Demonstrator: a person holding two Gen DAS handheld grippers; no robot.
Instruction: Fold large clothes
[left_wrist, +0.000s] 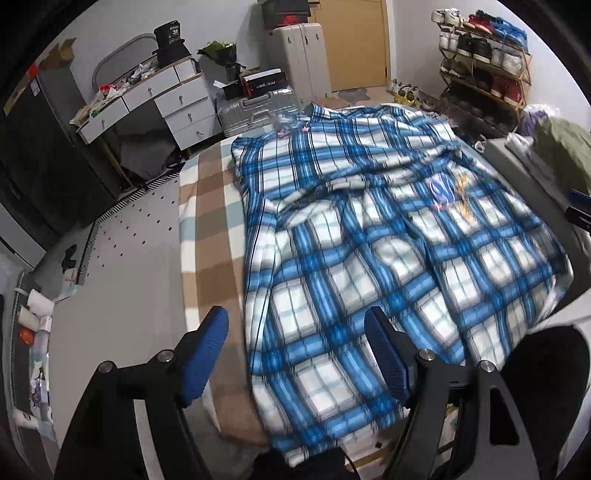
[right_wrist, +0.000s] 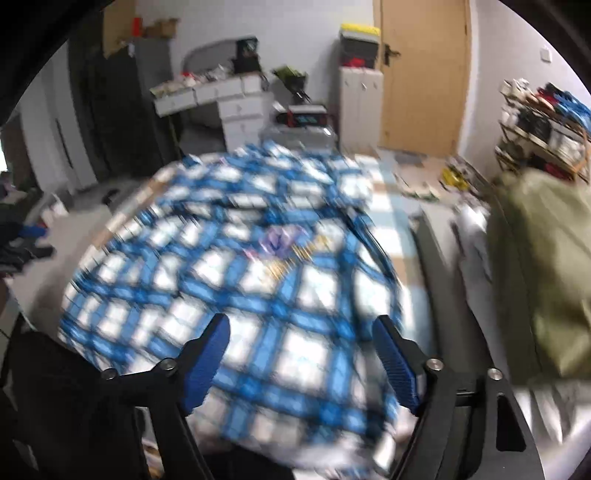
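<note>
Above plaid shirt (left_wrist: 369, 240): both hand-held grippers angled down, jaws apart.

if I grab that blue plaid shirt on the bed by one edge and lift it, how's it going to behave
The blue plaid shirt will probably drape and sag rather than hold shape: it already lies in soft wrinkles and folds. It looks like thin fabric, so likely light for its spread. Pushed, it would probably bunch up on the checked blanket rather than slide flat.
</note>
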